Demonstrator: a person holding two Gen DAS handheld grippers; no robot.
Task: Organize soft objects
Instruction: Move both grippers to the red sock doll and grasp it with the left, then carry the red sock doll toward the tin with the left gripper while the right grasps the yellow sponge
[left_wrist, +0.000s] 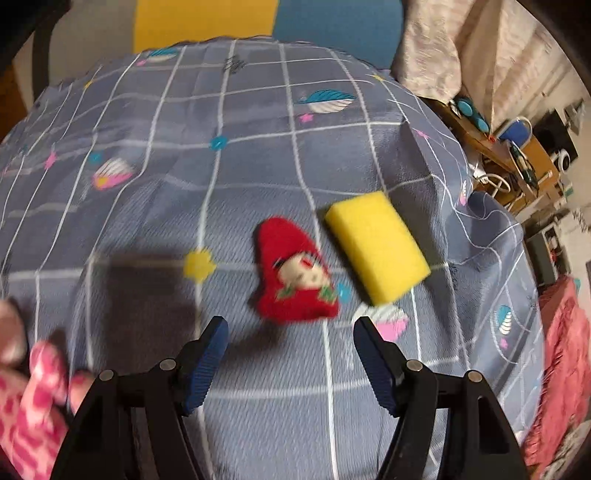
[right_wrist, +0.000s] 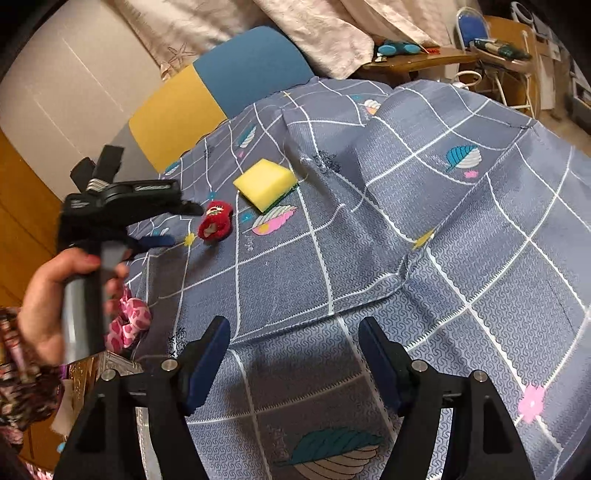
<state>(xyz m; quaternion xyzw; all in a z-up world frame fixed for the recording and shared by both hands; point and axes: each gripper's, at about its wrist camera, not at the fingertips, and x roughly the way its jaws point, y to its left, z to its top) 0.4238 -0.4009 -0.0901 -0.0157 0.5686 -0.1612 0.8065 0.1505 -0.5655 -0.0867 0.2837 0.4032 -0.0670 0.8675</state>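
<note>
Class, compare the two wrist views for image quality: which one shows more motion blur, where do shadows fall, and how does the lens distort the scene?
Left wrist view: smeared, the red plush toy and yellow sponge soft-edged, a dark shadow on the bedspread left of the toy. Right wrist view: sharper cloth, though the hand-held left gripper blurs. Both views: fisheye bends the grid lines.

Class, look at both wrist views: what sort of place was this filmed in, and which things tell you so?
Most likely a lived-in room at home, perhaps a bedroom. A patterned bedsheet covers the work surface, pale curtains hang behind it, and a cluttered wooden desk with a blue chair stands nearby.
</note>
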